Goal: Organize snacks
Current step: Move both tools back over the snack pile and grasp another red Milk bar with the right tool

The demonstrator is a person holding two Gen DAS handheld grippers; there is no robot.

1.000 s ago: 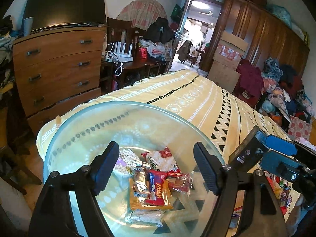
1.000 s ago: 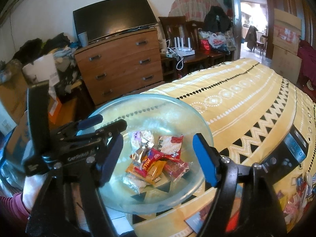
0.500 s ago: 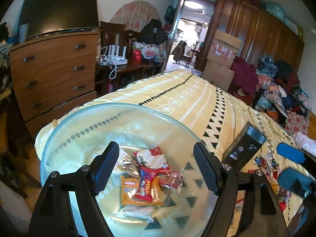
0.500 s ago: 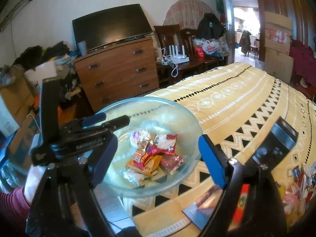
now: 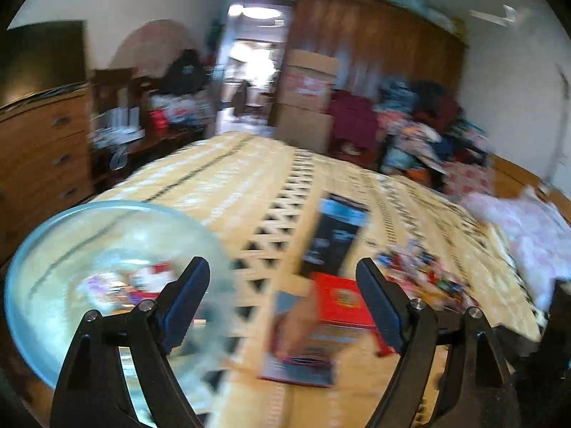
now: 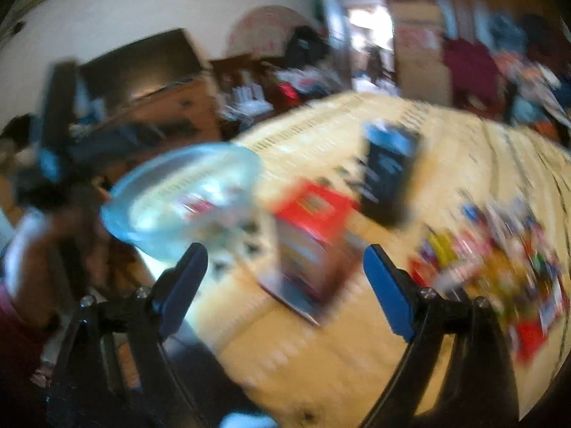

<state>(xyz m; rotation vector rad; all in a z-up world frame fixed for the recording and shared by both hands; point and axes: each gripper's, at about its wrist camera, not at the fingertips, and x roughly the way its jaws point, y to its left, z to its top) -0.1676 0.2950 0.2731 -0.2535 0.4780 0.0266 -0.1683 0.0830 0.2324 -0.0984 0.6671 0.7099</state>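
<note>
On patterned bedspread (image 5: 249, 185): glass bowl (image 5: 53, 249) with snack packets (image 5: 150, 278) at my left; loose snacks (image 6: 499, 260) right, blurred. Left gripper (image 5: 282, 296), right gripper (image 6: 285, 278) both spread wide, holding nothing.

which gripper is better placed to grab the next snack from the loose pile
Right, probably. The right gripper is open with the snack pile close on its right; the left gripper, also open, sits nearer the glass bowl, farther from the pile.
</note>
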